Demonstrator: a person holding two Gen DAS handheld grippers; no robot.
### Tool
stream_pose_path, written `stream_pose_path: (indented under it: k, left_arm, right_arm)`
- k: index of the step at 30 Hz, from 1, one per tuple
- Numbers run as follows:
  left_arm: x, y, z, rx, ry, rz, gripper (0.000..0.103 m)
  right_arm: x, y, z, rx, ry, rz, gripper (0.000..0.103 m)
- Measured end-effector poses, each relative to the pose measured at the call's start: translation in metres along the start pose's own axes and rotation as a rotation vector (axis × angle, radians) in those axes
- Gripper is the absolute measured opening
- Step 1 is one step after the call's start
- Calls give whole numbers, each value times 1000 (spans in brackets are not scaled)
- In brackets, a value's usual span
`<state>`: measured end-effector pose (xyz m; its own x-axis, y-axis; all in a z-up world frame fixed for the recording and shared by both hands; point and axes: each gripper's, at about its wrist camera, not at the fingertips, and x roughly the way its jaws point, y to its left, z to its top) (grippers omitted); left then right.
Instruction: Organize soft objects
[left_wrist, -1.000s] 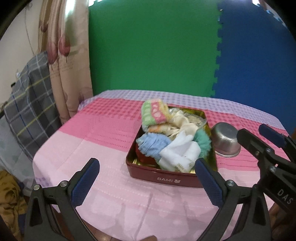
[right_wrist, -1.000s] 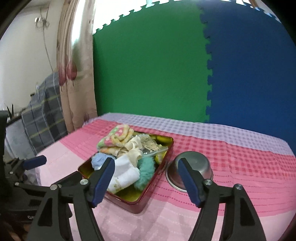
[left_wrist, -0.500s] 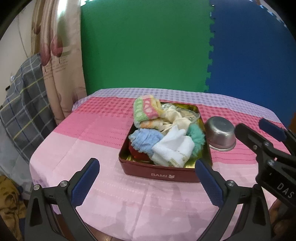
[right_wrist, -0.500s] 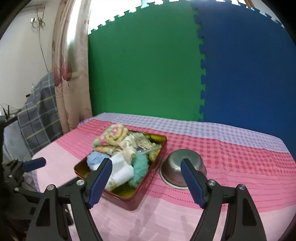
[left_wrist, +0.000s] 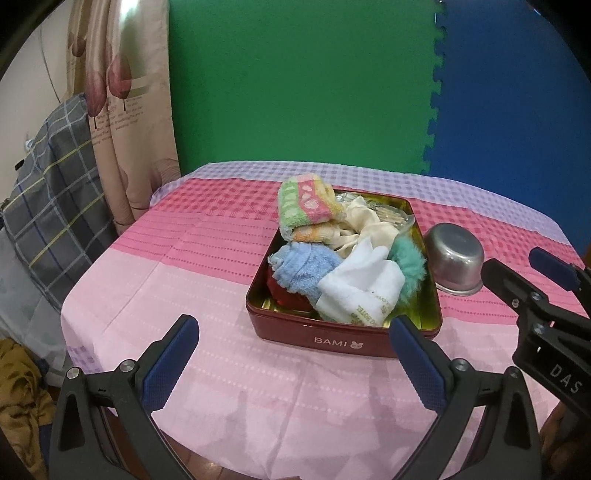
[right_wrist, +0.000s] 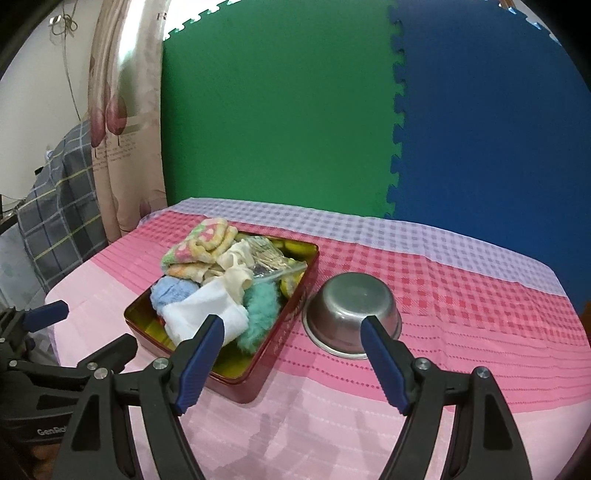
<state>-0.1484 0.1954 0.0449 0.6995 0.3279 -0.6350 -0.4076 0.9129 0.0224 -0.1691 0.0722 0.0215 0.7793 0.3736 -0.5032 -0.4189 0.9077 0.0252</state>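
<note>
Several soft cloths heaped in tin, light and limp (pinch a raised fold); both grippers agape, empty.

Table wearing a pink, red and lilac checked cloth, red tin full of soft items sitting near its middle, steel bowl lying upside down just beside the tin, toward the right edge
</note>
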Motion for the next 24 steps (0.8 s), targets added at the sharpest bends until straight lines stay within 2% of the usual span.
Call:
stream_pose_path:
  k: [24]
  left_arm:
    - [8,1,-2,10,28,14,102]
  right_arm:
    - [11,-6,-1,6,53,-83,78]
